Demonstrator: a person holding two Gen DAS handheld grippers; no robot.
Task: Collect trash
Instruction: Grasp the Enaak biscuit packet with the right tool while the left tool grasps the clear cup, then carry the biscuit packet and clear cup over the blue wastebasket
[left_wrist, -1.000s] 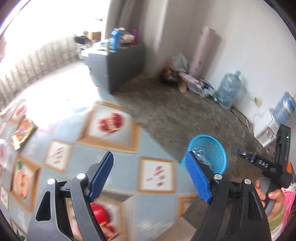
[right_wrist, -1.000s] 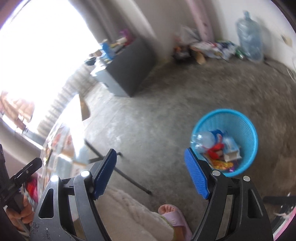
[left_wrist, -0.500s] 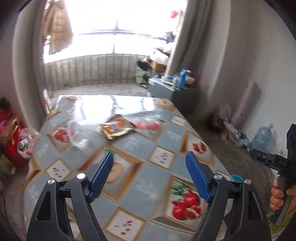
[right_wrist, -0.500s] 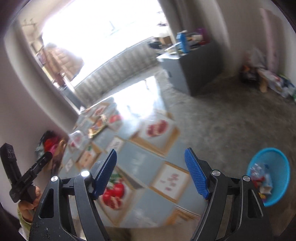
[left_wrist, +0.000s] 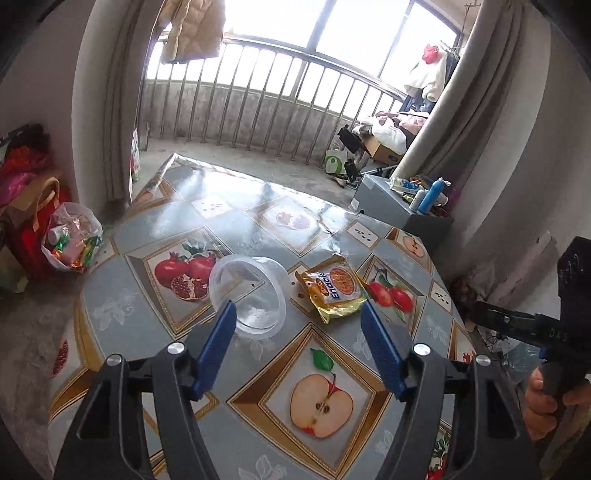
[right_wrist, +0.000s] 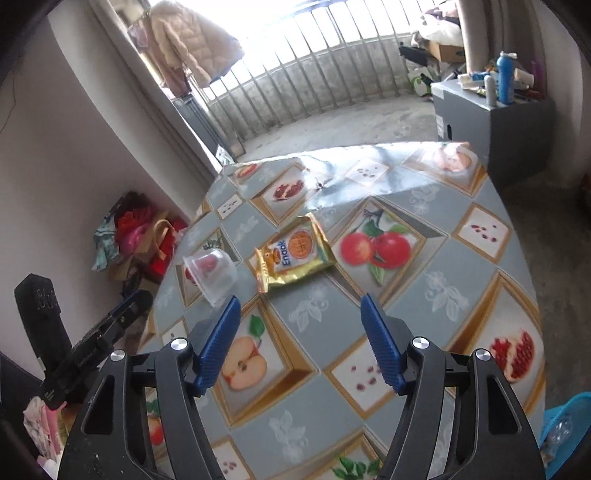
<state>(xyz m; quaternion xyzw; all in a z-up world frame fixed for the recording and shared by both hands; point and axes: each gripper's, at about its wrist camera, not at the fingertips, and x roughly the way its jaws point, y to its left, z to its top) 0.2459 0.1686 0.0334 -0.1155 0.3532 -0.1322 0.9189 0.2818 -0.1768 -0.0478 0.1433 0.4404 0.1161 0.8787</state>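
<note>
Two pieces of trash lie on the table (left_wrist: 155, 325): one clear plastic cup (left_wrist: 248, 295) tipped on its side, and one yellow snack packet (left_wrist: 334, 288) lying flat just beside it, apart from it. One blue waste basket (right_wrist: 565, 432) shows past the table's near right corner in the right wrist view, down on the floor with a few items inside. One full plastic bag (left_wrist: 72, 236) sits on the floor off the table's left edge.

Both grippers hover above the near part of the table. The left gripper (left_wrist: 299, 345) has just been closing a little; its jaws stand apart with nothing between them — the cup lies beyond its left finger. The right gripper (right_wrist: 300, 338) has likewise been narrowing and holds nothing, its jaws apart.

The tabletop around the two items is bare patterned cloth — open on every side, with both well in from the edges.
</note>
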